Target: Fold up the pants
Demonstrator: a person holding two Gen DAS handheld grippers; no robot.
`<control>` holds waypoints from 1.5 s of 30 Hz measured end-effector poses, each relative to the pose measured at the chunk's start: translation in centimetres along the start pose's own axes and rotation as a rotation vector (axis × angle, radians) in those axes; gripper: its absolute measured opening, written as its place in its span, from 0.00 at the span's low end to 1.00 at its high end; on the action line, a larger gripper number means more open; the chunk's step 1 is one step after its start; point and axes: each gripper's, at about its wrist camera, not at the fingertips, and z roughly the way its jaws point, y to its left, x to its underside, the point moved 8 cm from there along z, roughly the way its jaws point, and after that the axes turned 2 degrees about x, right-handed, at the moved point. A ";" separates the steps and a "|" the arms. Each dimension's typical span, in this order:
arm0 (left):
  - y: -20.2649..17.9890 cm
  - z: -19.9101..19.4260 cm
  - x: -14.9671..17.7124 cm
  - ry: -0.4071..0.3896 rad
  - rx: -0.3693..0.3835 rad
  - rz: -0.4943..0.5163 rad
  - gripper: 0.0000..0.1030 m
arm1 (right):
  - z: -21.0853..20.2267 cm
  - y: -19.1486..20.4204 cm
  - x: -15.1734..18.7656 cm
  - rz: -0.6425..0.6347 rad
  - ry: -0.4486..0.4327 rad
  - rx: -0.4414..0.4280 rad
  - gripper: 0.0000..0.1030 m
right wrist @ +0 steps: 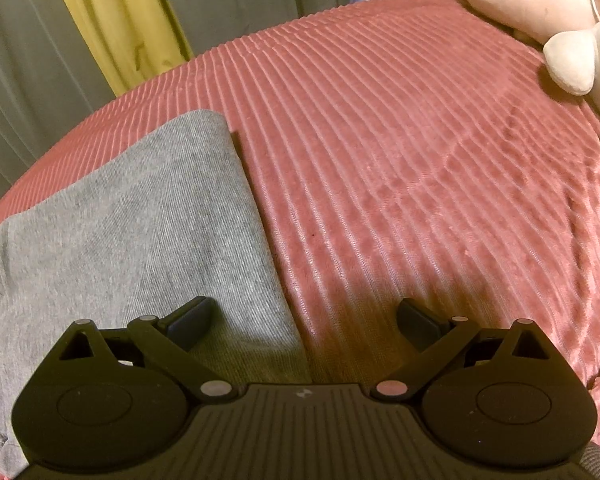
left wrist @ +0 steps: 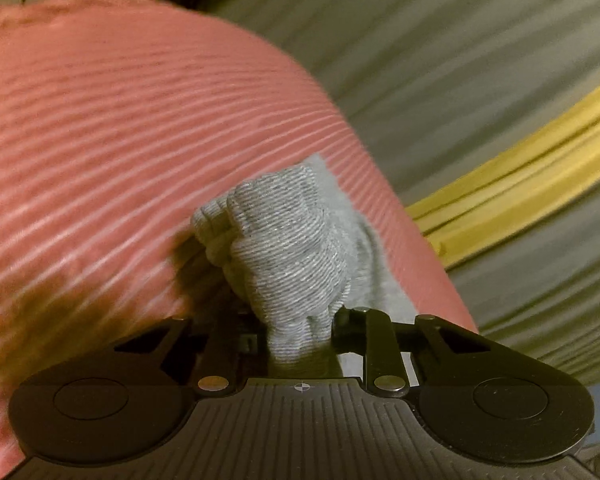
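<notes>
The grey knit pants (right wrist: 140,220) lie flat on the pink ribbed bedspread (right wrist: 400,140), at the left of the right wrist view. My right gripper (right wrist: 304,320) is open and empty, low over the pants' right edge, one finger over the fabric and one over the bedspread. My left gripper (left wrist: 296,328) is shut on a bunched part of the grey pants (left wrist: 288,240), held up above the bedspread (left wrist: 120,120). The view is blurred.
Plush toys (right wrist: 572,32) lie at the far right corner of the bed. Grey curtains (right wrist: 40,60) with a yellow strip (right wrist: 120,20) hang beyond the bed's far edge.
</notes>
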 end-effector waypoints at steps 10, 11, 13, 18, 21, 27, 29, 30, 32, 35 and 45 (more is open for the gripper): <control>-15.0 -4.9 1.5 -0.148 0.039 0.441 0.24 | -0.1 0.0 0.0 0.015 -0.005 -0.007 0.96; -17.1 -5.5 2.3 -0.157 0.071 0.472 0.23 | -0.1 0.0 -0.1 0.018 -0.006 -0.010 0.96; -21.8 -6.4 4.8 -0.170 0.138 0.545 0.23 | -0.2 -0.2 -0.2 0.028 -0.007 -0.019 0.96; -31.6 -6.6 15.0 -0.128 0.311 0.741 0.25 | -0.5 -0.7 -0.4 0.065 -0.025 -0.051 0.96; -34.7 -4.0 24.0 -0.009 0.326 0.888 0.46 | -1.0 -1.6 -0.6 0.116 -0.047 -0.082 0.96; -31.9 0.3 36.6 0.392 0.304 1.016 0.70 | -2.2 -3.5 -0.9 0.221 -0.112 -0.170 0.96; -30.9 0.6 35.3 0.401 0.263 0.976 0.74 | -2.3 -3.8 -0.9 0.241 -0.118 -0.216 0.96; -30.4 0.5 33.9 0.386 0.241 0.945 0.77 | -2.3 -3.8 -1.0 0.243 -0.119 -0.231 0.96; -28.7 0.1 29.9 0.325 0.174 0.865 0.91 | -2.4 -3.5 -1.2 0.233 -0.126 -0.273 0.96; -25.7 0.2 24.1 0.224 0.033 0.781 0.92 | -3.1 -2.3 -1.3 0.187 -0.141 -0.312 0.96; -14.0 2.8 14.1 0.173 -0.271 0.341 0.92 | -3.4 4.1 -0.2 0.079 -0.035 -0.460 0.96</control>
